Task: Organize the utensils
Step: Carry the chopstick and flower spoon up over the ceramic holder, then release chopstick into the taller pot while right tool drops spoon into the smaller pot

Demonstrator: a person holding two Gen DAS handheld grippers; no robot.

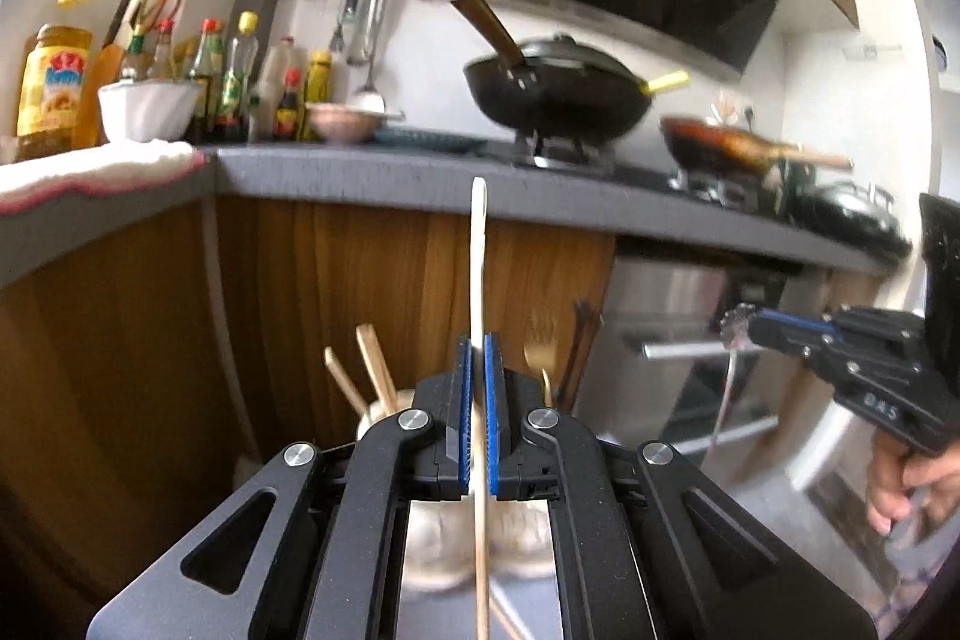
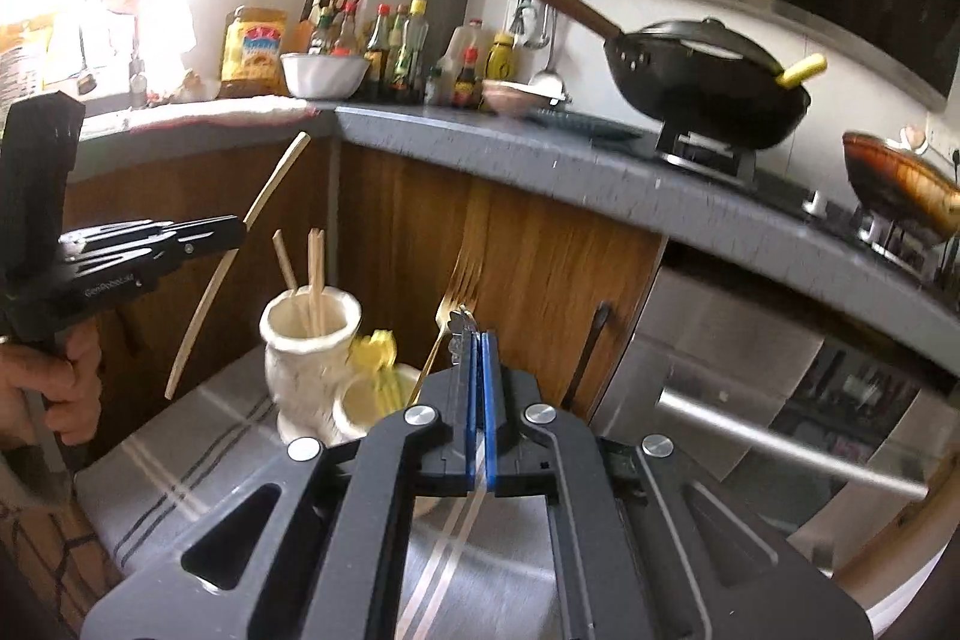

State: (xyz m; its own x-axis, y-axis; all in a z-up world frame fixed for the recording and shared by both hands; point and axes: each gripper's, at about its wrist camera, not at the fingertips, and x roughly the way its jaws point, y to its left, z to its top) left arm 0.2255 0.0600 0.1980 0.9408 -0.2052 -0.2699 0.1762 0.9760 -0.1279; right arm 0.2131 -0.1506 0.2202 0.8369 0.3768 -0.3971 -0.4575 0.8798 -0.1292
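Two grippers are each pinching a single utensil above a cloth-covered surface in front of the kitchen cabinets. The left gripper (image 1: 478,358) has its blue pads pressed together on a pale wooden stick (image 1: 478,244) – long, thin and slightly curved – which rises upright past the fingertips and runs back down between the arms; in the right wrist view the same stick (image 2: 264,202) shows at the far left, tilted, with the left gripper (image 2: 237,227) clamped near its middle and a hand (image 2: 54,382) on the grip. The right gripper (image 2: 479,340) is closed on a slim silver utensil (image 2: 462,325) with an ornate end poking just past the fingertips; its handle trails back toward the camera. From the left wrist view that right gripper (image 1: 753,328) sits at the right edge, the silver utensil (image 1: 726,388) hanging down from it.

Just beyond both grippers stands a white ceramic holder (image 2: 309,358) on a grey striped cloth (image 2: 198,436), with wooden chopsticks (image 2: 315,274) upright in one compartment. A lower compartment beside it holds something yellow and blurred. A gold fork (image 2: 456,292) leans up just right of the holder – whether it sits inside cannot be told.

Farther back, a grey countertop (image 2: 540,148) carries sauce bottles (image 2: 396,52), a white bowl (image 2: 324,73) and a black wok (image 2: 708,88) on the stove.
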